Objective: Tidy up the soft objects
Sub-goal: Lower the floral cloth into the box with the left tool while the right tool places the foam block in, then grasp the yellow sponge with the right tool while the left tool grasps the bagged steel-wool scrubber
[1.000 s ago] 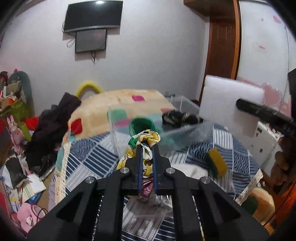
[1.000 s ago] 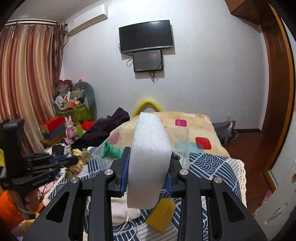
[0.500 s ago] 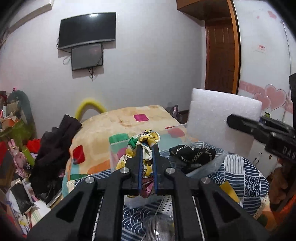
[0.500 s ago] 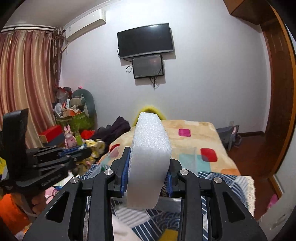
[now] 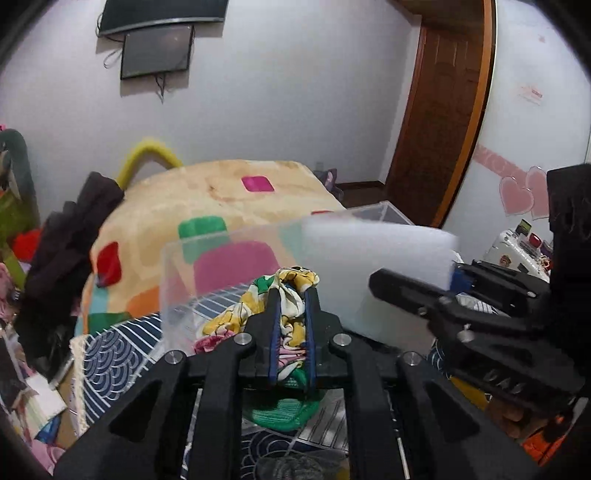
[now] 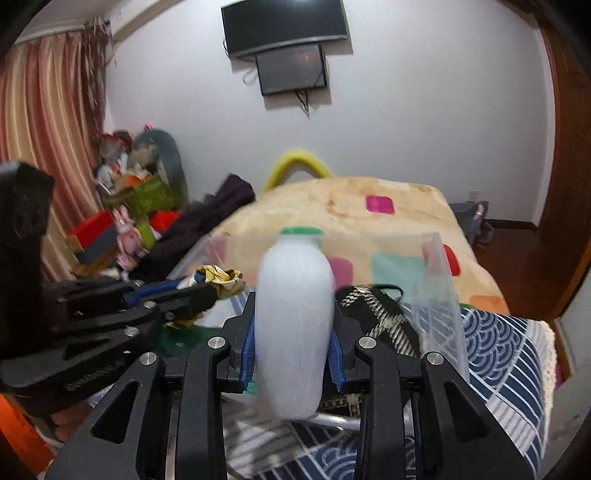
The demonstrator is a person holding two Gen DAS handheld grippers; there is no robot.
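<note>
- Left gripper [image 5: 291, 291]: jaws have just been opening a bit, now narrow w/ patterned cloth [image 5: 286, 314] between the blue pads; cloth looks loose in the gap, pads seem not to be squeezing it. A sec ago they pinched it tight.
- Right gripper [image 6: 293, 295]: clamped on white foam block [image 6: 293, 325], same grip as before; block stands on edge between the pads, blurred.
- Diff vs earlier: both grippers now over/inside clear plastic bin [image 5: 173, 280]. Cloth hangs inside the bin's near-left part; before, the bin sat further ahead on the bed. Foam block has come down low into the bin, just right of the cloth; seen from left wrist it's a wide white slab [image 5: 373, 266].
- In bin: green item [image 5: 280, 410] under the cloth, on the bin floor; black-and-white patterned fabric [image 6: 376, 314] in the right part, just beside the foam.
- Bin sits on blue-white patterned quilt [image 6: 495, 343]; beyond it a beige blanket w/ coloured squares [image 5: 221, 195].
- In the way: the two grippers are close, side by side, in the bin; the foam fills most of the right half. Bin's clear right wall [image 6: 439, 295] stands just right of the black fabric.
- Around: dark clothes pile [image 5: 62, 251] at the bed's left, yellow curved tube [image 5: 147, 155] behind the bed, wall TV [image 6: 284, 26] w/ smaller screen under it, striped curtain [image 6: 44, 118], wooden door [image 5: 439, 122], pink heart stickers [image 5: 524, 192] on the right wall.
- Writing: embossed letters on the right gripper's body, too blurred to read.
</note>
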